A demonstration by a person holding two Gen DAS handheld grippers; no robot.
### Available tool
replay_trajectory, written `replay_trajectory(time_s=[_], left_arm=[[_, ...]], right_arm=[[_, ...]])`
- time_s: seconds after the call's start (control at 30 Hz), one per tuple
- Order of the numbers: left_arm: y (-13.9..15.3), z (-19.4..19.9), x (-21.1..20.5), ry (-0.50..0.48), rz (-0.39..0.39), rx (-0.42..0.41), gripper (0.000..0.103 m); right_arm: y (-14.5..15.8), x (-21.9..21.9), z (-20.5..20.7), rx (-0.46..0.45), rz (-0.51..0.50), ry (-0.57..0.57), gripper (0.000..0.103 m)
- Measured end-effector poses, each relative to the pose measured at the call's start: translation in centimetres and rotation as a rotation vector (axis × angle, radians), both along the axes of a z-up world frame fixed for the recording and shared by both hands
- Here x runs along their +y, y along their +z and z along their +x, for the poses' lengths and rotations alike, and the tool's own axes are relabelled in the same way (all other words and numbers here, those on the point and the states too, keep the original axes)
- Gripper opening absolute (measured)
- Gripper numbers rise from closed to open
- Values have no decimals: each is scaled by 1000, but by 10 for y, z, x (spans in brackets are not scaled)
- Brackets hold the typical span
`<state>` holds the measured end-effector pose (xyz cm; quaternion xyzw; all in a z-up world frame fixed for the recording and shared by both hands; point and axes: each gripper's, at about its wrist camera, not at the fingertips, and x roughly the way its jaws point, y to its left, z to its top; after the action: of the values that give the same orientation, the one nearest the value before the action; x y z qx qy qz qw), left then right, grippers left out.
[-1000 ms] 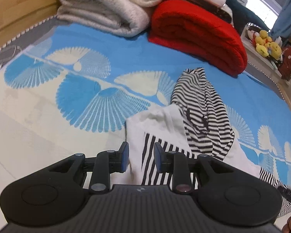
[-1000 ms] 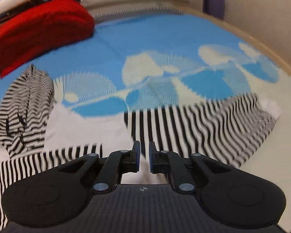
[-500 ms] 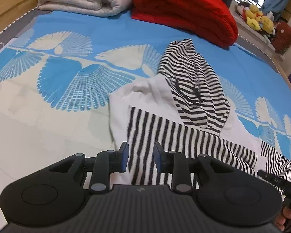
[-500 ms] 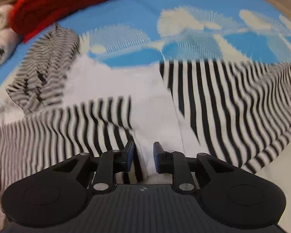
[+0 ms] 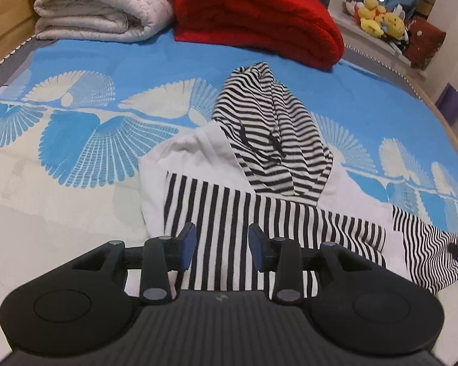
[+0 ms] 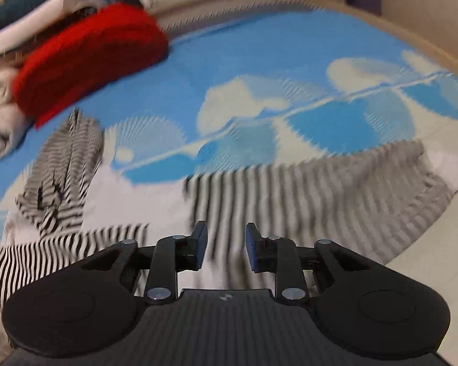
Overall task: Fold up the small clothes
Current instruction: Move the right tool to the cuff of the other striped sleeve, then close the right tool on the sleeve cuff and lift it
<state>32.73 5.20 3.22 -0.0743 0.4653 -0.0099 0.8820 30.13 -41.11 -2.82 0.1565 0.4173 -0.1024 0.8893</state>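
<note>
A small white hoodie point(image 5: 198, 155) with a black-and-white striped hood point(image 5: 271, 134) lies flat on the blue patterned bed sheet point(image 5: 137, 61). One striped sleeve point(image 5: 259, 213) is folded across its body. My left gripper point(image 5: 222, 248) hovers just above that sleeve, jaws opening, nothing pressed between the pads. In the blurred right wrist view the other striped sleeve point(image 6: 336, 189) spreads out to the right. My right gripper point(image 6: 225, 247) hangs over its near end, jaws opening, with no cloth pinched. The hood point(image 6: 64, 164) shows at the left there.
A folded red blanket point(image 5: 259, 15) and a rolled cream quilt point(image 5: 97, 9) lie at the head of the bed. Yellow plush toys point(image 5: 378, 21) sit on a ledge at the far right. A wooden bed frame point(image 6: 412, 39) borders the sheet.
Both grippers' jaws have widened. The left view drew back, showing more of the folded sleeve. The right gripper swung left over the hoodie's body, then back right over the spread sleeve.
</note>
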Motion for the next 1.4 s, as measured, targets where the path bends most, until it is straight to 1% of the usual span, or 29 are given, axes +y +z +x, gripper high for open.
replay_trajectory(time_s=[0.07,0.2,0.3,0.37,0.5,0.67,0.77,0.83,0.9,0.93,0.97,1.0,1.03,1.13,1.17,1.23,1.27,1.33,1.4], left_arm=[[-1,0,-6,-17,10,-3,42],[-2,-1,-17,-44,26,-9,43],[-6,1,-21,-45,32,1,44],[-7,3,-24,-43,28,4,45],[-10,5,-31,-52,32,6,48],[-14,6,-42,-66,38,16,50],[-14,6,-45,-69,35,15,50],[-13,6,-47,-70,33,14,51],[-13,6,-48,-70,34,14,51],[-13,6,-48,-70,33,15,51],[-13,7,-48,-69,31,16,51],[-13,7,-48,-68,28,15,51],[-12,7,-47,-68,26,13,51],[-10,6,-45,-62,18,11,51],[-9,6,-43,-59,15,10,51],[-8,5,-40,-55,11,7,51],[-7,5,-39,-54,12,6,51],[-7,4,-37,-54,13,8,51],[-5,3,-34,-51,12,6,51]], right_arm=[[2,-27,-7,-15,-10,-39,34],[-3,-89,-18,10,-14,-158,34],[-11,-132,-26,19,-3,-255,34],[-20,-161,-33,33,33,-337,36],[-41,-198,-45,63,121,-447,38],[-62,-211,-46,86,116,-485,40],[-74,-221,-49,83,177,-527,41],[-75,-226,-51,54,223,-558,41],[-76,-228,-50,25,242,-575,41],[-76,-228,-50,14,244,-576,38],[-77,-226,-49,7,240,-575,32],[-76,-225,-48,-1,228,-578,11],[-74,-223,-47,-10,214,-582,6],[-60,-214,-44,-67,174,-586,6],[-55,-211,-41,-72,155,-582,6],[-52,-208,-40,-80,157,-586,6],[-54,-208,-40,-70,167,-593,10],[-60,-209,-39,-26,179,-603,11],[-69,-206,-36,33,159,-583,11]])
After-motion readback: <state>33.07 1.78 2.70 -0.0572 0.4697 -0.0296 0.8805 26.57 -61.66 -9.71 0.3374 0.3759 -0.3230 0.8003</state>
